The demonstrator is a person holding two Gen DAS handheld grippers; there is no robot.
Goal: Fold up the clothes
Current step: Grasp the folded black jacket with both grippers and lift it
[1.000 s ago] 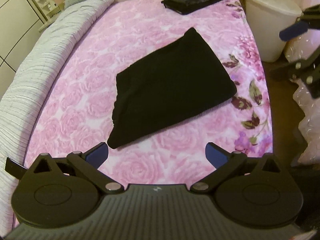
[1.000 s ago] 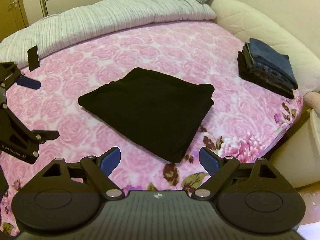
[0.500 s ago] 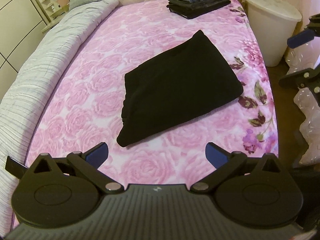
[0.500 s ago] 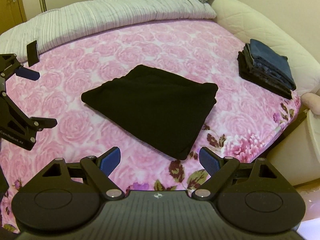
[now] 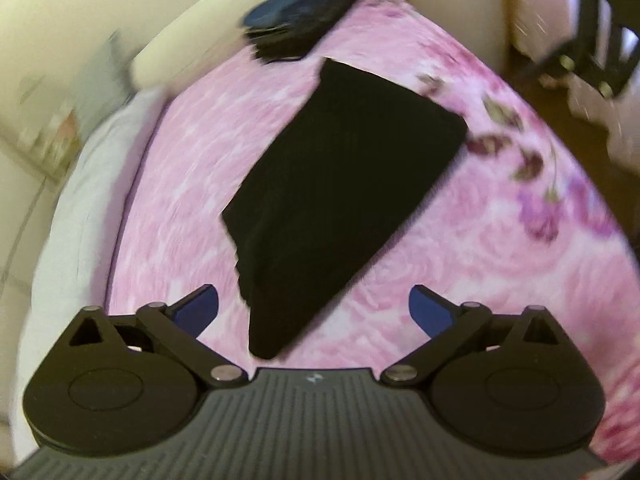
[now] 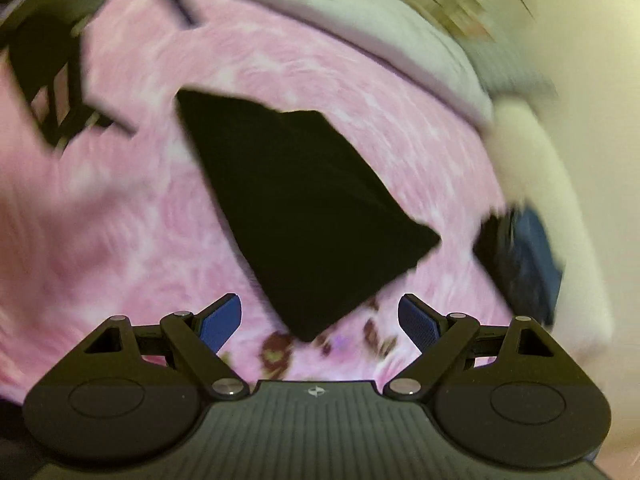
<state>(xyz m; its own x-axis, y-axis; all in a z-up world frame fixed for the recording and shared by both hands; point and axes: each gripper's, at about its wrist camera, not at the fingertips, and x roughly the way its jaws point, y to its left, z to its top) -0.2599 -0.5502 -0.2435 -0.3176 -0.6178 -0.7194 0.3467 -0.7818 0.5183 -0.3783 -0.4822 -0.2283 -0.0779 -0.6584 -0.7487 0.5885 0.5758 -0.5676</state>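
Note:
A folded black garment [image 5: 340, 184] [image 6: 304, 216] lies flat on the pink rose-patterned bedspread [image 5: 192, 184] [image 6: 120, 240]. My left gripper [image 5: 314, 308] is open, its blue pads either side of the garment's near corner and above it. My right gripper [image 6: 320, 322] is open too, hovering just short of the garment's opposite near corner. Neither holds anything. A stack of folded dark and blue clothes [image 5: 300, 28] [image 6: 520, 260] rests at the bed's far end. Both views are motion-blurred.
A pale grey striped duvet [image 5: 80, 208] [image 6: 400, 40] runs along one side of the bed. A cream padded headboard [image 5: 192, 36] [image 6: 560, 152] curves behind the stack. The bed's edge drops to a brown floor [image 5: 580, 120]. The other gripper's black frame [image 5: 592, 52] [image 6: 48, 92] shows in each view.
Both grippers have swung quickly toward the black garment and tilted, so it looks larger and rotated. The jaws stayed open. The garment has not moved on the bed.

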